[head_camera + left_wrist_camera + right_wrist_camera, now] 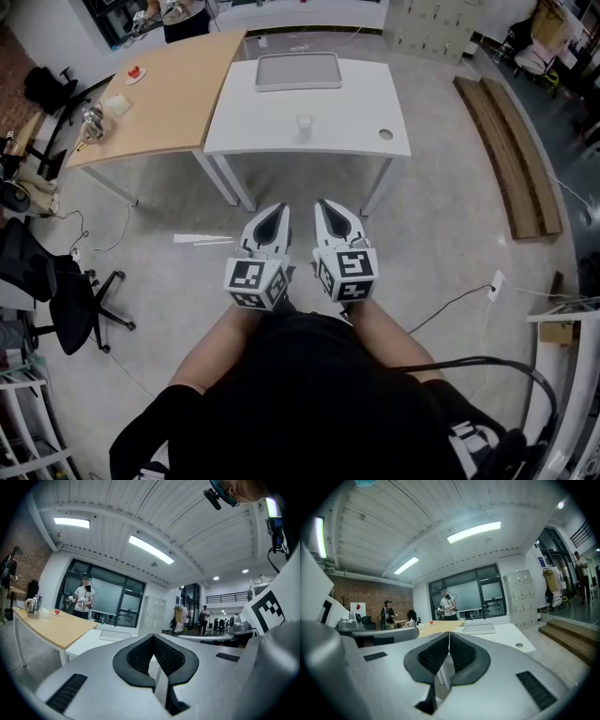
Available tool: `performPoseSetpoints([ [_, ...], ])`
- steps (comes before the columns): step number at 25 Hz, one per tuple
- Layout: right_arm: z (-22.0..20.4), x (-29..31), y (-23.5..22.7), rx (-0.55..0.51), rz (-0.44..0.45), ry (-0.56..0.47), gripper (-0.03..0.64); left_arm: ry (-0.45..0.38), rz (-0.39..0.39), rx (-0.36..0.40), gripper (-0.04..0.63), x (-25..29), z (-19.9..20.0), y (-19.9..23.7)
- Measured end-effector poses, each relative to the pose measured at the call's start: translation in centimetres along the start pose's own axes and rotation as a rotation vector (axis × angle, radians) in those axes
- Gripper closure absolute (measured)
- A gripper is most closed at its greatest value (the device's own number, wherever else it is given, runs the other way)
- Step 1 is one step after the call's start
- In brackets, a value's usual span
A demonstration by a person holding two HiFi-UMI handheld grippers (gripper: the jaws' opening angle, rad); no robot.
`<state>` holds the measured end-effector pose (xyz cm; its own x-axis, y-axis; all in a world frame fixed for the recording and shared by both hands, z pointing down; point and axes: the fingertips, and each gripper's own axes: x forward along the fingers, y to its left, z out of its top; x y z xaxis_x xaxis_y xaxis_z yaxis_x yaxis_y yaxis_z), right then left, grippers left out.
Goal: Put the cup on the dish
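A small clear cup [304, 124] stands upright near the middle of the white table [356, 112]. Behind it, at the table's far edge, lies a flat grey rectangular dish [298, 71]; it also shows in the right gripper view as the dish [478, 628]. Both grippers hang over the floor in front of the table, close to the person's body and well short of the cup. My left gripper [279, 208] is shut with nothing in it, its jaws meeting at the tip. My right gripper [323, 204] is shut and empty too.
A wooden table [159, 94] adjoins the white one on the left, carrying a kettle and small items. A black office chair [66, 300] stands at the left. Long wooden steps [511, 150] run along the right. A person [448, 604] stands behind the tables.
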<state>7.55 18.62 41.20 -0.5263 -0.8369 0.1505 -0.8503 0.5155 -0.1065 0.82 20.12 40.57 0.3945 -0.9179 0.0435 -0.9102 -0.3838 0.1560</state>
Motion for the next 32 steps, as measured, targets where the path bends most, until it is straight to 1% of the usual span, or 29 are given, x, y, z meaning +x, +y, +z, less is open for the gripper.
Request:
performPoseSetpoints([
  [5,-0.1,0.1,-0.5,0.018,-0.024,0.01,0.603,0.006,-0.005,-0.012,0.588,0.8,0.1,0.4],
  [9,-1.1,1.6,-0.2,0.007,-0.031,0.032,0.603,0.029,-0.014,-0.022,0.588,1.6,-0.8,1.7],
  [12,-0.8,2.9,-0.1,0.023,-0.04,0.051,0.603,0.043,-0.023,-0.032,0.588,2.6,-1.0,2.8],
  [18,-1.2,6.5,-0.5,0.005,-0.059,0.062,0.603,0.032,-0.046,-0.051,0.588,4.9,-0.4,5.5],
  [22,-0.5,9.6,0.2,-0.005,-0.066,0.068,0.603,0.038,-0.066,-0.063,0.588,6.7,0.3,8.2],
  [27,0.5,12.4,0.4,-0.017,-0.086,0.057,0.603,0.024,-0.115,-0.061,0.588,8.7,1.2,9.9],
  [32,0.9,14.9,1.4,-0.025,-0.099,0.05,0.603,0.013,-0.133,-0.069,0.588,9.3,1.8,12.2],
])
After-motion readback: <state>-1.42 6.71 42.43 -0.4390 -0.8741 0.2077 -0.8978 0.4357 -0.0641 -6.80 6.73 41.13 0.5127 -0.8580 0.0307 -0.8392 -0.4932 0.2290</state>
